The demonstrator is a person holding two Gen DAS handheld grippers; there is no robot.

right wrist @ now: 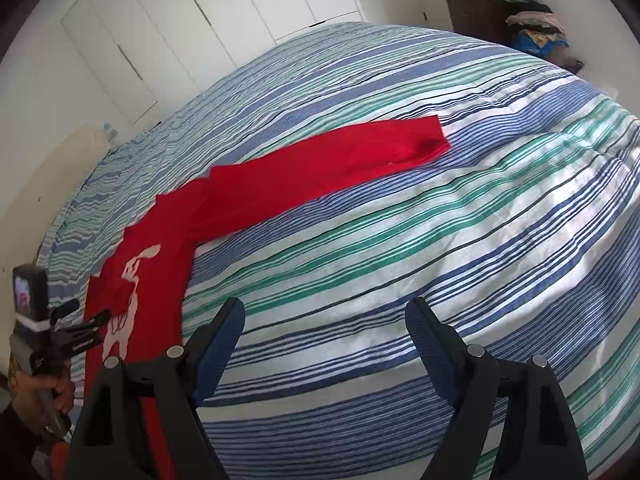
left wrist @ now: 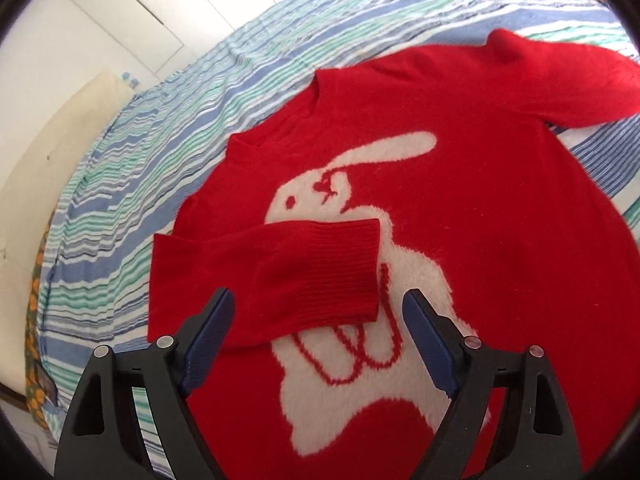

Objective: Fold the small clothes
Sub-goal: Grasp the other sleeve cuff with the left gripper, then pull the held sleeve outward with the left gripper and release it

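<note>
Sweater (left wrist: 460, 152), red with a white rabbit on its chest, is lying flat on the striped bedspread (left wrist: 132, 168) under my left wrist camera. One sleeve (left wrist: 280, 276) is lying folded across the rabbit, its ribbed cuff between my left tool (left wrist: 318, 320) fingers, which are hanging released above it. Through the right wrist camera I am seeing the other sleeve (right wrist: 320, 168) stretching straight out over the bed. My right tool (right wrist: 324, 328) is hovering released over bare stripes, gripping nothing. A hand (right wrist: 48, 396) is holding the left tool at the frame's left edge.
</note>
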